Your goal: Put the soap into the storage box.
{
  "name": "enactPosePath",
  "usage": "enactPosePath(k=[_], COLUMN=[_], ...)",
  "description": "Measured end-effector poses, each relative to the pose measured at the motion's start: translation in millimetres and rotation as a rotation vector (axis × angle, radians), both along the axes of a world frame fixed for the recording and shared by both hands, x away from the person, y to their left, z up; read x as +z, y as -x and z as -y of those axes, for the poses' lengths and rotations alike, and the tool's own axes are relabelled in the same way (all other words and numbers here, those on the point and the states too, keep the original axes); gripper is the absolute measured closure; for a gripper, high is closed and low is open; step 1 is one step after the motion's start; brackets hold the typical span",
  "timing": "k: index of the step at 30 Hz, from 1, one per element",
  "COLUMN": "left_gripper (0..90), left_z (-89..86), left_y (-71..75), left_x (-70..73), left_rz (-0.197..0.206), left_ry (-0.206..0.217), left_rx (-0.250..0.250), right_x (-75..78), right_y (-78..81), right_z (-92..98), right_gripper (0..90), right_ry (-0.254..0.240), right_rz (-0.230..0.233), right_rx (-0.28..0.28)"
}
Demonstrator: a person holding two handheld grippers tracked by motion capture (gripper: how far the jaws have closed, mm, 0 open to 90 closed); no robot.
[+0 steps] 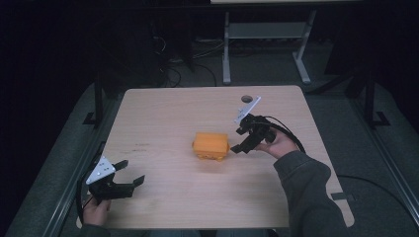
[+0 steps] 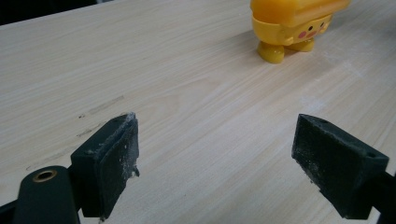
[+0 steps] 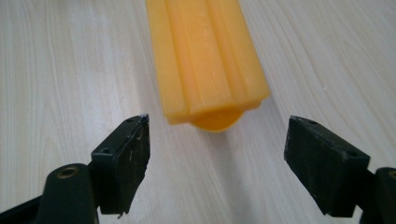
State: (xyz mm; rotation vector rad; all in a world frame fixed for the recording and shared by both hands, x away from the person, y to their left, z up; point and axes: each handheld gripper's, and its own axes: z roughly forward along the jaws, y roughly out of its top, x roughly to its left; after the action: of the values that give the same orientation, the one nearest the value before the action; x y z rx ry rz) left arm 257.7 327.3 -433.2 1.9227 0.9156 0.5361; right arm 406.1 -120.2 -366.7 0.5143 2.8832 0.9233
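An orange-yellow toy block [image 1: 211, 145] with small feet and a painted face stands near the middle of the wooden table [image 1: 163, 113]. My right gripper [image 1: 239, 139] is open just to its right, jaws pointing at it and spread wider than the toy [image 3: 205, 60], which lies a little ahead of the fingertips. My left gripper [image 1: 130, 172] is open near the table's front left, holding nothing. In the left gripper view the toy [image 2: 292, 25] stands far off at the upper right, with bare wood between the fingers [image 2: 112, 158].
A small dark round hole [image 1: 245, 98] sits near the table's far edge on the right. A grey desk frame [image 1: 267, 44] and cables stand on the floor beyond the table. A cable [image 1: 291, 136] loops behind my right hand.
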Motion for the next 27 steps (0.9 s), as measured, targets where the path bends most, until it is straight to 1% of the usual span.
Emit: enactPosePath(k=[1,4,7,9,17,18,22,25,26,27], left_gripper=[14.3,14.3,14.3,14.3,14.3,14.3,14.3,14.3,14.3,14.3], left_z=[0.5,0.7,1.1,0.9,0.7,0.7,0.9,1.0,1.0,1.0], left_y=[-0.1,-0.4,-0.4,-0.3,-0.3,-0.2,-0.5,-0.5,-0.7,-0.7], left_x=[-0.1,-0.3,-0.6,-0.5,-0.4,-0.4,-0.7,-0.8,-0.9,-1.0], left_rz=[0.0,-0.002,-0.001,-0.003,-0.003,-0.002,-0.005,-0.005,-0.005,-0.005], left_ry=[0.003,0.002,0.002,0.001,0.003,0.002,0.001,0.0,0.0,0.001], left_rx=[0.002,0.001,0.001,0.004,0.006,0.006,0.007,0.007,0.008,0.008], right_x=[-0.9,-3.1,-6.8,-7.0,-2.9,-4.9,-11.7,-13.9,-15.9,-16.8], right_y=[0.9,1.9,4.2,4.4,11.3,12.8,15.8,18.3,20.6,21.0], right_z=[1.9,5.3,10.6,11.8,17.2,19.6,25.2,28.3,31.3,32.4], right_gripper=[22.4,22.4,22.3,22.1,22.7,22.6,22.6,23.5,23.5,23.4], right_ry=[-0.004,-0.01,-0.02,-0.022,-0.027,-0.029,-0.02,-0.026,-0.027,-0.027], right_rz=[0.008,0.009,-0.011,-0.016,0.003,0.006,-0.012,-0.009,-0.02,-0.015], right_rx=[-0.001,-0.006,-0.022,-0.022,-0.027,-0.03,-0.041,-0.047,-0.058,-0.054])
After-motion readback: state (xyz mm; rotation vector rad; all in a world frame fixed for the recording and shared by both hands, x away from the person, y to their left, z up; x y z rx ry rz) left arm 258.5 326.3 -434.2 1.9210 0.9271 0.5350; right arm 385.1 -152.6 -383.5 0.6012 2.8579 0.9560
